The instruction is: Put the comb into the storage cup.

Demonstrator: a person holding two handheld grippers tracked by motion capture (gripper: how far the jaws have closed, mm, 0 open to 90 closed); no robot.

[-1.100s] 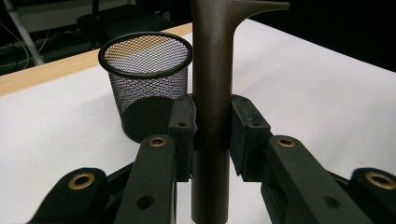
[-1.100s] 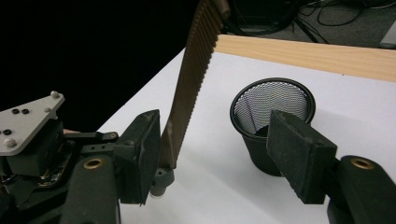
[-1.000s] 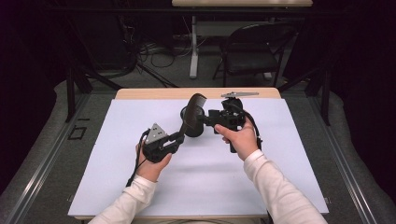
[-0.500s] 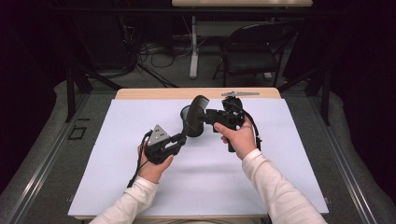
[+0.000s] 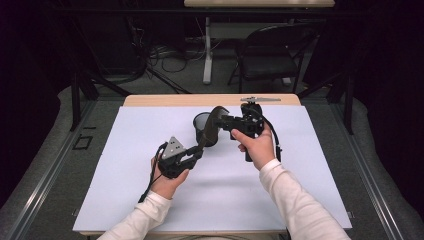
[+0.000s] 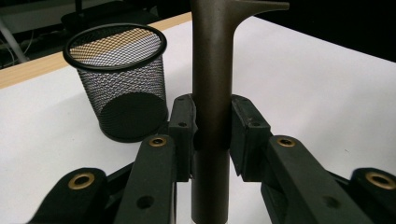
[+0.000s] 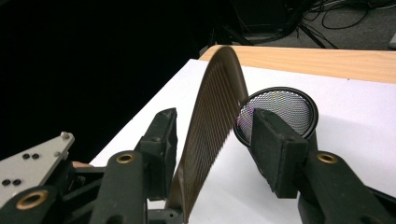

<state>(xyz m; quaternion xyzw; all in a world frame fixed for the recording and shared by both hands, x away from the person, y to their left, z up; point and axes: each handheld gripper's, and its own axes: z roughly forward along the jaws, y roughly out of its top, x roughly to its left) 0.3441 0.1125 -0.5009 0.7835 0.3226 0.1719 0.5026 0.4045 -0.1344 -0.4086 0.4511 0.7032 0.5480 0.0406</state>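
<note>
A dark brown utensil (image 5: 210, 134) with a round handle (image 6: 211, 70) and a broad ribbed head (image 7: 215, 107) is held above the white table cover (image 5: 150, 200). My left gripper (image 5: 192, 156) is shut on the handle, its pads pressing both sides, as the left gripper view (image 6: 211, 135) shows. My right gripper (image 5: 223, 122) reaches in from the right and straddles the head. Its jaws have just been closing, but in the right gripper view (image 7: 215, 135) a gap remains at the right pad (image 7: 275, 144). A black mesh cup (image 5: 201, 124) stands upright just behind the utensil.
The wooden table edge (image 5: 165, 100) runs along the far side. Beyond it, on the floor, stand a dark chair (image 5: 270, 60) and cables. A grey plate (image 5: 260, 99) lies at the far edge behind my right hand.
The right gripper's jaws have drawn closer together around the utensil's head. Both hands and the utensil have stayed almost in place.
</note>
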